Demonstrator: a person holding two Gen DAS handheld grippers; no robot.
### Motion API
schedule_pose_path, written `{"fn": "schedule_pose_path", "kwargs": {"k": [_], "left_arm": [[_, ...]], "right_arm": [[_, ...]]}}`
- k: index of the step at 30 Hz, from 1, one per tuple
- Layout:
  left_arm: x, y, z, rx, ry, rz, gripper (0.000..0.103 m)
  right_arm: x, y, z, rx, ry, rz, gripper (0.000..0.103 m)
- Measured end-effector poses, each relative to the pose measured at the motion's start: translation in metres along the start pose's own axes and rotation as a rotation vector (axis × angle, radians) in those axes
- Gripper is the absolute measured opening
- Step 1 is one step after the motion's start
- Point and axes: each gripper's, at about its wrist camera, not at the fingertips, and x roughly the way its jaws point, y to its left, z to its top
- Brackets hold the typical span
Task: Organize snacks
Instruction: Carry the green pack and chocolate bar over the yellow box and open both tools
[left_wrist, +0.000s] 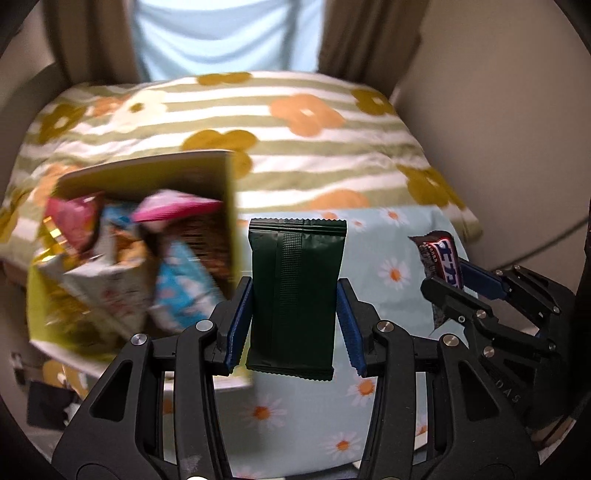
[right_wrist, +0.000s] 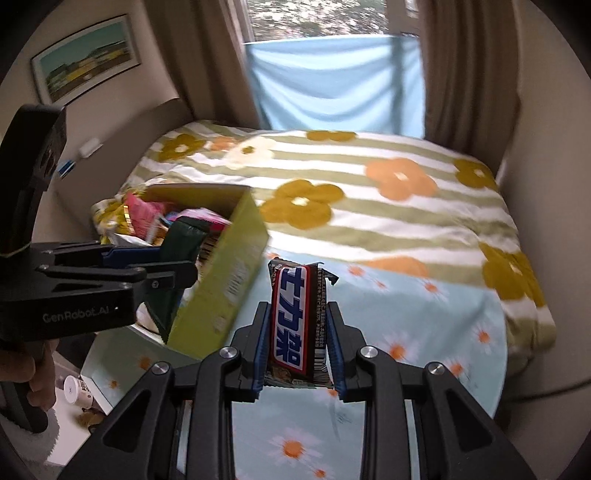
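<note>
Your left tool (left_wrist: 295, 325) pinches a light, crinkly dark green foil sachet (left_wrist: 297, 291) by its sides, your right tool (right_wrist: 297, 354) a slippery chocolate bar wrapper (right_wrist: 295, 325); grip mid-pack, beside the yellow-green cardboard snack box (right_wrist: 225, 280).

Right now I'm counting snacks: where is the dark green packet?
The dark green packet is clamped upright in the left claw, centre of the left wrist view, just right of the yellow-green snack box.

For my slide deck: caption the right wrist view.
Right gripper clamps a chocolate bar above the daisy cloth, beside the snack box.
</note>
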Motion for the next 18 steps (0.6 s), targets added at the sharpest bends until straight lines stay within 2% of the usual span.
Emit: {"fn": "schedule_pose_path", "kwargs": {"k": [4, 10, 15, 18], "left_arm": [[-0.02, 0.056, -0.005, -0.077, -0.032, 0.011, 0.041], [-0.036, 0.137, -0.017, -0.142, -0.047, 0.043, 0.041], [-0.037, 0.196, -0.024, -0.181, -0.046, 0.056, 0.041], [-0.031, 0.215, -0.026, -0.163, -0.032, 0.059, 0.041]], "right_arm": [[0.008, 0.04, 0.016, -0.029, -0.012, 0.047, 0.026], [0.035, 0.093, 0.03, 0.014, 0.003, 0.115, 0.026], [0.06, 0.125, 0.033, 0.027, 0.037, 0.125, 0.026], [0.072, 0.14, 0.035, 0.044, 0.05, 0.114, 0.026]]}}
